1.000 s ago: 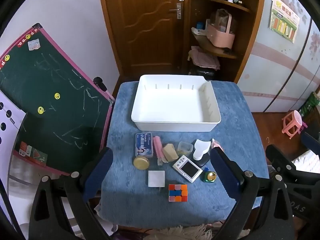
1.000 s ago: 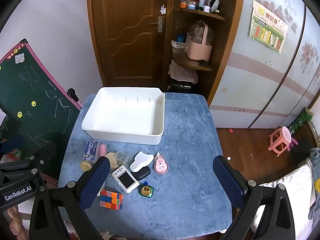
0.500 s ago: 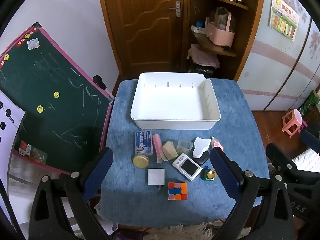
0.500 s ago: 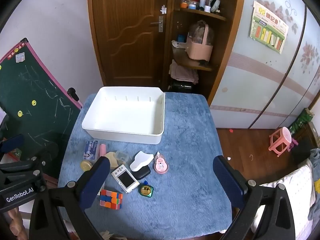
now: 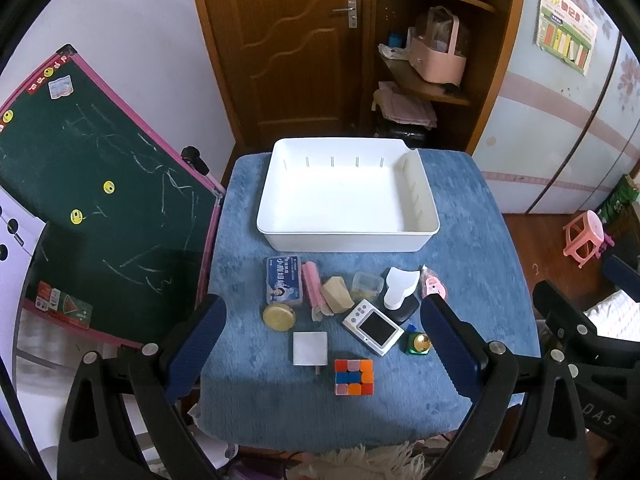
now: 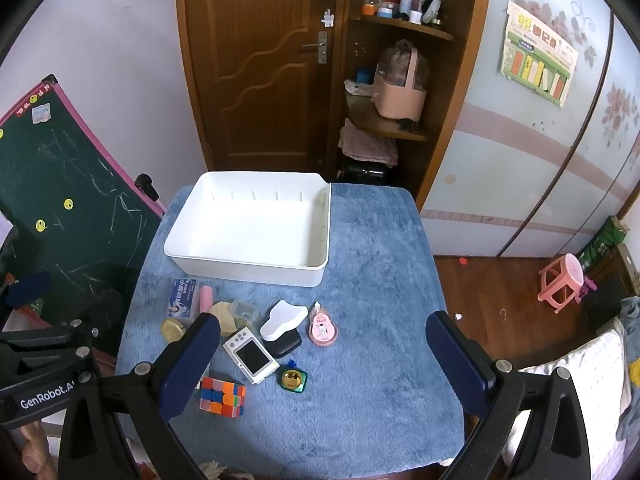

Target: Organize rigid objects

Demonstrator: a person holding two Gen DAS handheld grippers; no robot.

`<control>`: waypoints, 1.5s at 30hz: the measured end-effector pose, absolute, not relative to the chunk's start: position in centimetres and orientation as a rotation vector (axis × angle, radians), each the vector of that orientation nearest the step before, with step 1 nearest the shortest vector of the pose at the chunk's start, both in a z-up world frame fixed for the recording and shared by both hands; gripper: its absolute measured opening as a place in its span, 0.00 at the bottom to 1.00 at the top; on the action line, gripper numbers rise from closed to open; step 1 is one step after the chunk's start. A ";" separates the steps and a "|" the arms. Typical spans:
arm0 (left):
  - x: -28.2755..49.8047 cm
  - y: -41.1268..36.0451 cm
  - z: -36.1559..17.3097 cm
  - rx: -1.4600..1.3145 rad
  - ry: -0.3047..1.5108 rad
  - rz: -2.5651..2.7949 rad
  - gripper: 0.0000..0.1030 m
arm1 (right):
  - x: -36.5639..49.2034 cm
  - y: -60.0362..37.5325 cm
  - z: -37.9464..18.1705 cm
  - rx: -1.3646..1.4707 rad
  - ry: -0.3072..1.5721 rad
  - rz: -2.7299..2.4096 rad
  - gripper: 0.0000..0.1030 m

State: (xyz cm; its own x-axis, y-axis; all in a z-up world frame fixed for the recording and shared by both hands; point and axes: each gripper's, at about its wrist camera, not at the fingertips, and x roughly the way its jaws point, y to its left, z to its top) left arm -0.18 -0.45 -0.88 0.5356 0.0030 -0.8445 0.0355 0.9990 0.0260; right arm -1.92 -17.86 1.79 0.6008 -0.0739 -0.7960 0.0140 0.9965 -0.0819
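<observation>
An empty white bin (image 5: pixel 348 200) (image 6: pixel 252 228) stands at the far side of a blue-covered table (image 5: pixel 472 240) (image 6: pixel 380 280). In front of it lie small items: a blue tin (image 5: pixel 283 280), a gold round lid (image 5: pixel 279 317), a white square (image 5: pixel 310 348), a puzzle cube (image 5: pixel 354 377) (image 6: pixel 223 396), a small white camera (image 5: pixel 373 327) (image 6: pixel 251 355), a green-and-gold object (image 5: pixel 418 343) (image 6: pixel 293 379) and a pink tape dispenser (image 6: pixel 322 325). My left gripper (image 5: pixel 322 332) hangs open high above the items. My right gripper (image 6: pixel 324 344) is open too, above the table's right half.
A green chalkboard (image 5: pixel 92 200) leans against the table's left edge. A wooden door (image 5: pixel 288 40) and corner shelves (image 5: pixel 432 72) stand behind the table. A pink stool (image 6: pixel 560 284) sits on the wooden floor to the right.
Both views have shifted only slightly; the table and items sit a little lower in the frame. Nothing on the table has moved and both grippers remain open.
</observation>
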 end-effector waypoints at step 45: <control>-0.2 -0.8 -0.6 0.054 0.994 -0.015 0.95 | -2.1 -18.3 2.0 -0.067 0.922 -0.053 1.00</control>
